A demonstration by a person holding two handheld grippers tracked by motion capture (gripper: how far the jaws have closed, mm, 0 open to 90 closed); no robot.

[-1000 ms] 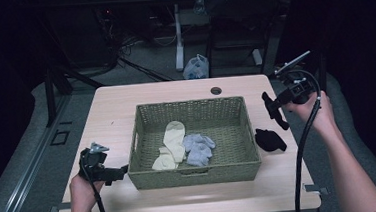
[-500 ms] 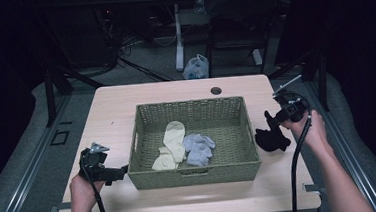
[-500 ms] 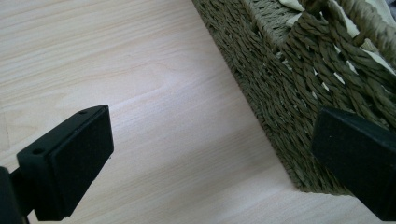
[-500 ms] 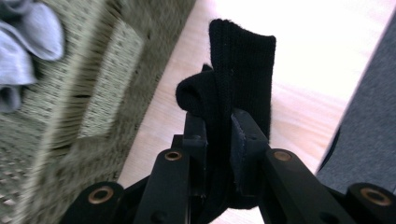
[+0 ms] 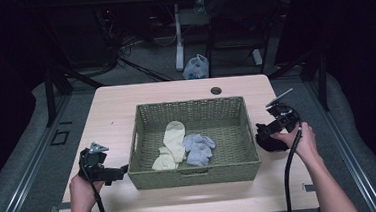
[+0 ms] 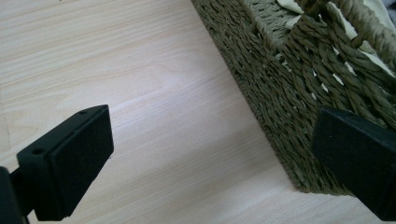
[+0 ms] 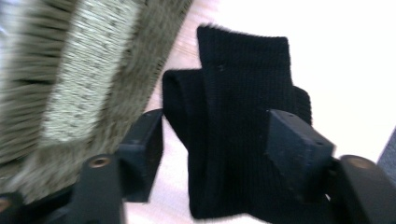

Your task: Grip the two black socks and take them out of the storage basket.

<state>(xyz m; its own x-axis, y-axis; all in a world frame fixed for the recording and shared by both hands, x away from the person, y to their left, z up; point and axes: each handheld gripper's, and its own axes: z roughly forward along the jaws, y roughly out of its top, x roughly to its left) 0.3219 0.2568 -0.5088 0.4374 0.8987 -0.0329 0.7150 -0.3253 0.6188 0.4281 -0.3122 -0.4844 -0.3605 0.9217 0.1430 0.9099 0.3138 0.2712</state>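
Observation:
A black sock [image 5: 270, 143] lies folded on the table just right of the woven basket [image 5: 191, 105]. My right gripper [image 5: 266, 131] is down over it. Its jaws have just been opening and stand open. In the right gripper view the black sock [image 7: 233, 130] lies between the jaws of the right gripper [image 7: 215, 149], beside the basket wall [image 7: 84, 74]. Inside the basket lie a cream sock [image 5: 171, 142] and a grey sock [image 5: 198, 148]. My left gripper [image 5: 123, 169] rests open at the basket's near left corner. In its own view the left gripper [image 6: 210, 163] holds nothing, with the basket corner [image 6: 289, 88] by one jaw.
The light wooden table [image 5: 116, 111] has a round cable hole [image 5: 216, 90] at its far edge. Beyond the table a white plastic bag [image 5: 196, 68] lies on the floor among dark furniture legs. Cables trail from both grippers toward the person.
My right gripper has come down from above the table's right edge onto the black sock, and its jaws have spread apart. The left gripper has stayed put.

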